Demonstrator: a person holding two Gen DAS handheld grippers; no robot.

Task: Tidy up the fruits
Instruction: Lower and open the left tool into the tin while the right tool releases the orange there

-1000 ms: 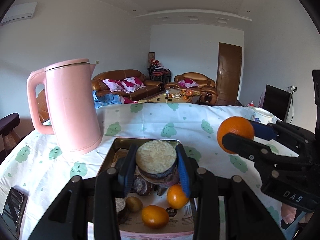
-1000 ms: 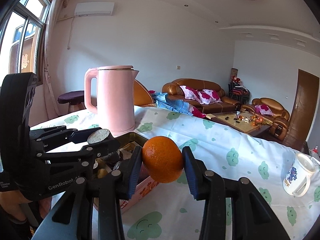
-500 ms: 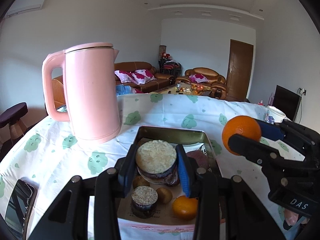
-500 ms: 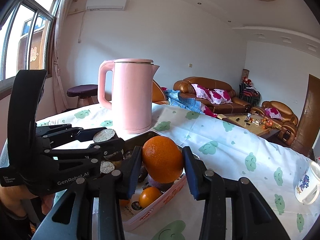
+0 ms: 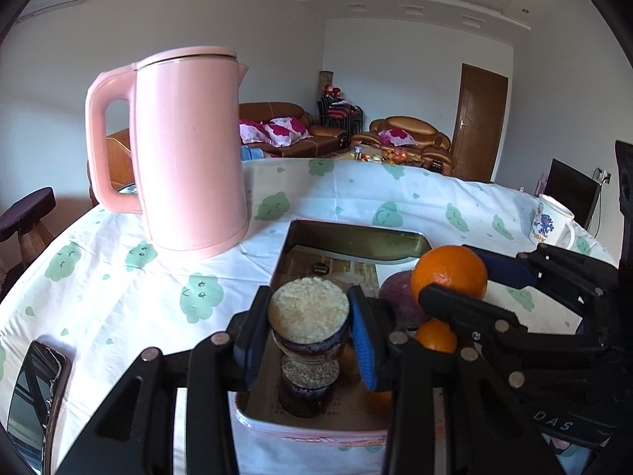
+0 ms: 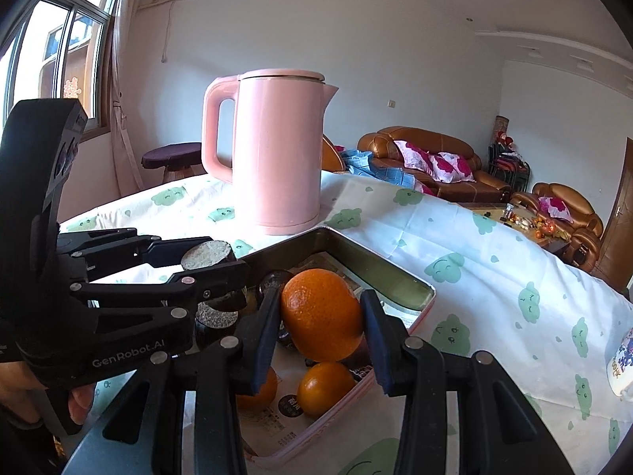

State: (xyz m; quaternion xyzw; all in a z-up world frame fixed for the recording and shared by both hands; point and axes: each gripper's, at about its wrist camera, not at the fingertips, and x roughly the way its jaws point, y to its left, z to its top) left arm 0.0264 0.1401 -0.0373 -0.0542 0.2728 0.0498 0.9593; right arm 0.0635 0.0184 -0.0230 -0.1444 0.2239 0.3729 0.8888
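Observation:
My left gripper is shut on a dark-skinned half fruit with a pale grainy cut face, held just above the near end of a metal tray. Directly under it lies a second such half. To its right, over the same tray, my right gripper is shut on a large orange. A small orange and a purple fruit lie in the tray below. In the right wrist view the left gripper shows from the side with its half fruit.
A tall pink kettle stands just behind the tray's far left corner. A phone lies at the table's near left. A printed mug stands at the far right. A cloth with green prints covers the table.
Both grippers have moved forward and down, from in front of the tray to just over the fruit in it. The kettle looms larger. Neither grip has changed.

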